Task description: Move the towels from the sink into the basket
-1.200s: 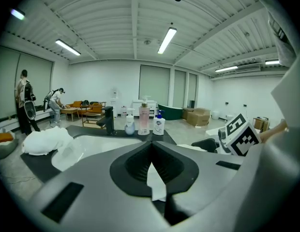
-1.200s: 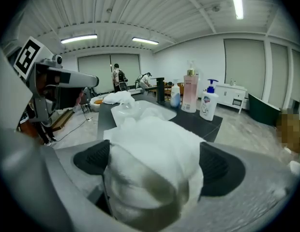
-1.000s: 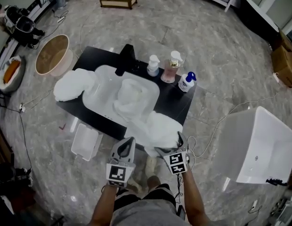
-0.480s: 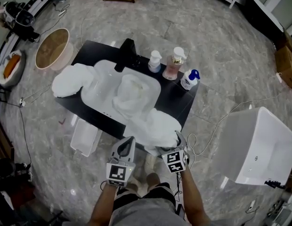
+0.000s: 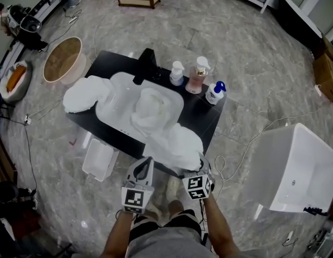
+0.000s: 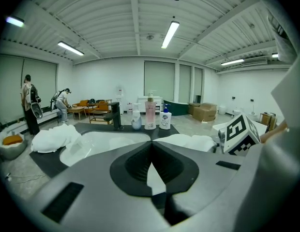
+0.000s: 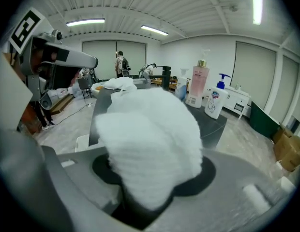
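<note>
Three white towels show in the head view. One lies on the black counter's left end (image 5: pixel 83 94), one is bunched in the white sink (image 5: pixel 153 107), and one is heaped on the near right corner (image 5: pixel 177 144). My right gripper (image 5: pixel 197 168) is at the near edge of that heap. Its jaws are closing with the towel (image 7: pixel 150 134) bulging between them. My left gripper (image 5: pixel 140 172) hangs in front of the counter with nothing in it, its jaws (image 6: pixel 151 149) together. The round tan basket (image 5: pixel 62 61) stands on the floor beyond the counter's left end.
A black faucet (image 5: pixel 145 66) and three pump bottles (image 5: pixel 198 75) stand along the counter's far edge. On the floor are a white plastic bin (image 5: pixel 99 160) under the counter's front, a big white tub (image 5: pixel 295 168) to the right, and cables. Two people stand far off (image 6: pixel 31 103).
My right gripper has pushed a little further into the near towel heap and its jaws have narrowed around it. The left gripper has stayed where it was.
</note>
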A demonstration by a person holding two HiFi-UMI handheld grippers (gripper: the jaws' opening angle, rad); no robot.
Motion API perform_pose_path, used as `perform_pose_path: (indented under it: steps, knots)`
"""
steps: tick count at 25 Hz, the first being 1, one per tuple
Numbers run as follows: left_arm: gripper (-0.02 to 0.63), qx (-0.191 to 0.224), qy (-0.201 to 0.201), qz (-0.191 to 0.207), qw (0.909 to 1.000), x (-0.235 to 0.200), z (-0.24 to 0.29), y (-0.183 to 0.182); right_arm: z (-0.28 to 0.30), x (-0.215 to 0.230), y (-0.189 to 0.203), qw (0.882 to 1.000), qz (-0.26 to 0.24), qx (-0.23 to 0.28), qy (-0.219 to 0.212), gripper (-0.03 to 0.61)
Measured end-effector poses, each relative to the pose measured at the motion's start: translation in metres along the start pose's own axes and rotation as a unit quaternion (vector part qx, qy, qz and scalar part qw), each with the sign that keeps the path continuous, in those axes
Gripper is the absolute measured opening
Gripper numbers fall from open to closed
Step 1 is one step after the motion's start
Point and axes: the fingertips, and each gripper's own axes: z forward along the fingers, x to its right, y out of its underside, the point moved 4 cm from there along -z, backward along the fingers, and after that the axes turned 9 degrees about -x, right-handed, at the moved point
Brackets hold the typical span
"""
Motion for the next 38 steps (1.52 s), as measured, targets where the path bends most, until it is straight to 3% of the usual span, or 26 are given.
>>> perform_pose_path:
  steps: [15,24,38]
  knots:
    - [0.009,0.059,-0.047,0.015,0.9971,-0.015,-0.068,-0.042,-0.090,-0.002,-0.073,0.995,0.004,0.099,0.011,0.242]
    - [0.009,0.093,-0.084,0.018,0.9920,-0.021,-0.115,-0.058,-0.149,-0.005,-0.120,0.982,0.029,0.186,-0.003,0.242]
    - [0.009,0.109,-0.149,-0.009,0.9827,-0.041,-0.145,-0.050,-0.168,-0.031,-0.162,0.971,-0.032,0.232,-0.046,0.242]
